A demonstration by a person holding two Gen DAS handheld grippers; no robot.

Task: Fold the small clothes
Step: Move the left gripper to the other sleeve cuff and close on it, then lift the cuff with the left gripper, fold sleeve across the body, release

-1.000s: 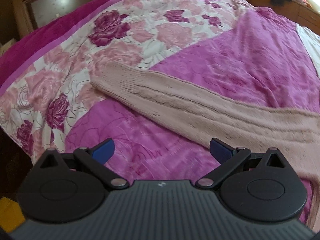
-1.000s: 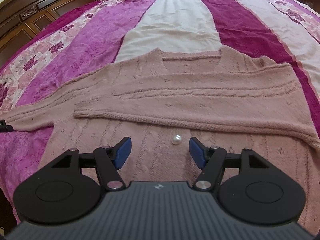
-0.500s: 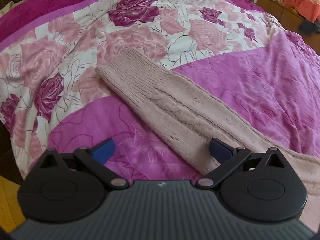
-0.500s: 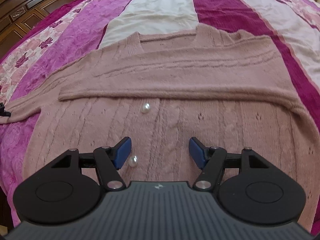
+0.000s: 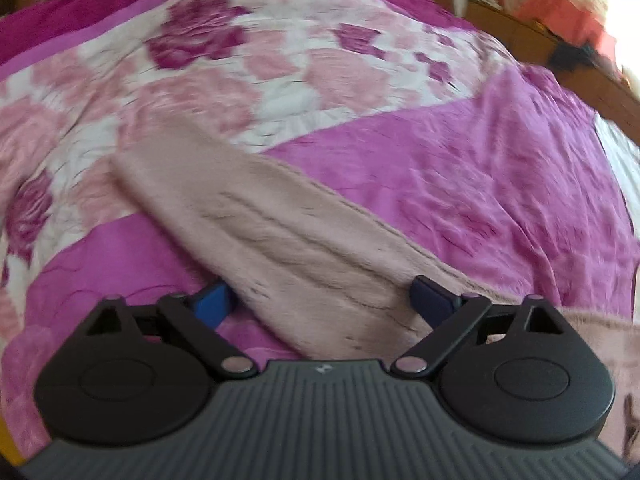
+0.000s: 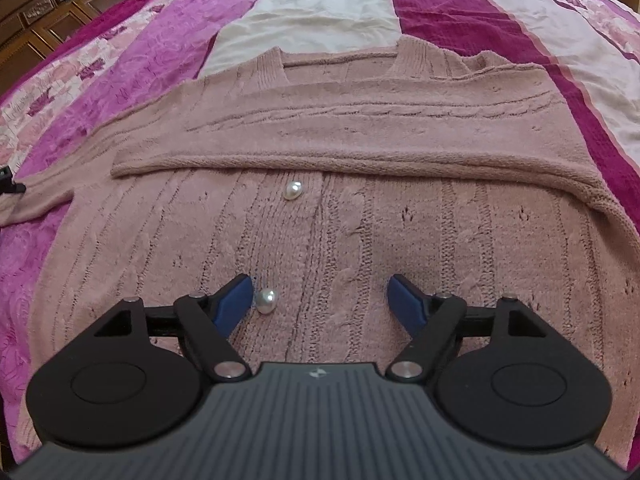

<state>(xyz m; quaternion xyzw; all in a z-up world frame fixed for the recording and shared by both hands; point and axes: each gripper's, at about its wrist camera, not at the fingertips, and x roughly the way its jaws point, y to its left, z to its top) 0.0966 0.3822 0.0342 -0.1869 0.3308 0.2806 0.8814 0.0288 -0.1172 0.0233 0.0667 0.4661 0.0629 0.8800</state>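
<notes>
The pink knitted cardigan lies flat on a bed, front up, spread over a bedspread striped in magenta, violet and white. In the right wrist view its far sleeve is folded across the chest, two pearl buttons sit on the front placket, and dark carved wooden furniture stands at the upper left. The right tongs hang wide apart just over the lower front, gripping nothing, the nearer button just beside the left blue tip. The left wrist view, blurred, shows what the other does not: the cardigan's other sleeve stretched out over the rose-printed band and violet part of the bedspread, plus wooden furniture and an orange cloth at the far right. The left tongs stand wide, one blue tip on each side of that sleeve, not closed on it.
</notes>
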